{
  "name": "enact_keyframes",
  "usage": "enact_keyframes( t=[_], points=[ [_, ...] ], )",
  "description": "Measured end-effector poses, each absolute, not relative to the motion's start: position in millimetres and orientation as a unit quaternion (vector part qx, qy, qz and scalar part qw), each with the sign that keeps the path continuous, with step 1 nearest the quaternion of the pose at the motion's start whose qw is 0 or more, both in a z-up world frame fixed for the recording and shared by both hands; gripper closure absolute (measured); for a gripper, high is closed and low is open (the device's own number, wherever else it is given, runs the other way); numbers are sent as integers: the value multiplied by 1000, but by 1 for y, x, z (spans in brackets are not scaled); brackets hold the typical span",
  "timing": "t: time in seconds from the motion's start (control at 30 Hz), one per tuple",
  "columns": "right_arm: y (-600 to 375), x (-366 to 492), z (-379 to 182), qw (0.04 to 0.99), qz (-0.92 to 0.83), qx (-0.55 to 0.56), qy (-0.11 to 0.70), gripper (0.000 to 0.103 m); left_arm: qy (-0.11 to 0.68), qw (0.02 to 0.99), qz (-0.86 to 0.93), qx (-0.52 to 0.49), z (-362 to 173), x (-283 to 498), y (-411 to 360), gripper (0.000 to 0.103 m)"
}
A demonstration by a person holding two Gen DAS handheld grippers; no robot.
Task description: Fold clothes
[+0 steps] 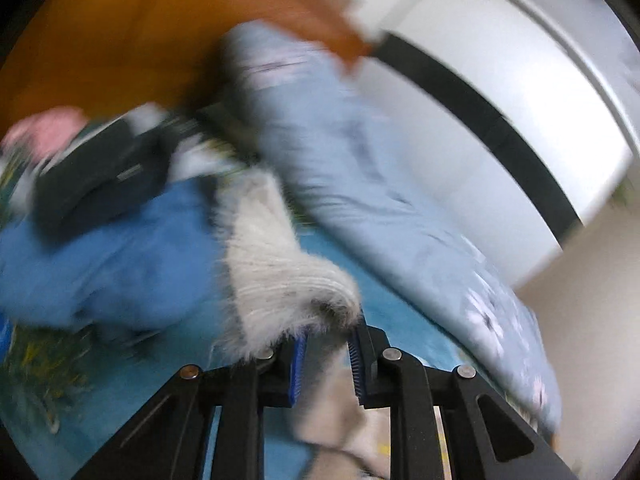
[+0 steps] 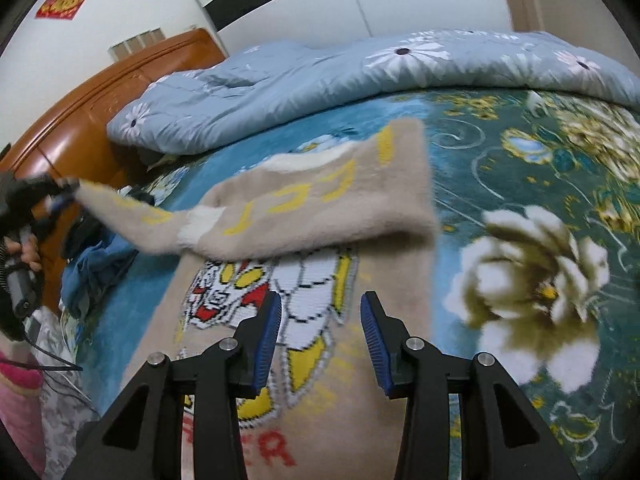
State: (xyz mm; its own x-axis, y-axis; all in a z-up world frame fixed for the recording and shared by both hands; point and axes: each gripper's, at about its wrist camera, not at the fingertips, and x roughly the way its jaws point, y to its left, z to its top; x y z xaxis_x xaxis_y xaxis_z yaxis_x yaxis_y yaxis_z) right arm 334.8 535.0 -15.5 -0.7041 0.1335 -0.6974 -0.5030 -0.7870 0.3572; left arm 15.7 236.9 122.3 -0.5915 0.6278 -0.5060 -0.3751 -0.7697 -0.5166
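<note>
A beige knit sweater (image 2: 392, 280) with a yellow, white and red cartoon figure lies flat on the bed. One sleeve (image 2: 320, 208), with yellow letters, is lifted and stretched across the body toward the left. In the right wrist view my left gripper (image 2: 60, 196) sits at the far left, shut on the sleeve's end, with a hand below it. Though blurred, the left wrist view shows the fuzzy ribbed cuff (image 1: 280, 276) pinched in my left gripper (image 1: 327, 340). My right gripper (image 2: 320, 304) hovers open over the sweater's printed front, holding nothing.
A teal floral bedsheet (image 2: 520, 168) covers the bed. A light blue daisy quilt (image 2: 320, 76) is bunched along the far side, with an orange wooden headboard (image 2: 80, 120) at the left. Blue clothing (image 1: 104, 276), a dark garment (image 1: 92, 188) and something pink (image 1: 52, 132) are piled by the headboard.
</note>
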Motion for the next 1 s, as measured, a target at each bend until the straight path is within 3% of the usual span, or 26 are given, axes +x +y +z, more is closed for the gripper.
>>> enact_keyframes(
  t=[0.1,0.23,0.6,0.63,0.73,0.9,1.0],
  points=[
    [540,348,-16,187,880,-333,282,60,-129,366,855,-344,130,44,294,82],
    [545,367,-20,201,875,-322,302,60,-65,437,806,-395,101,82,363,82],
    [553,401,-42,230,848,-329,347,60,86,480,732,-476,-1,167,437,82],
    [553,401,-43,231,847,-330,347,60,91,483,727,-479,-3,171,438,78],
    [553,398,-43,230,847,-331,346,60,85,512,694,-498,-4,178,435,43],
    [547,385,-33,215,861,-314,336,60,15,533,675,-510,11,166,395,38],
    [546,371,-26,194,873,-305,327,60,34,471,753,-458,16,149,355,32]
  ],
)
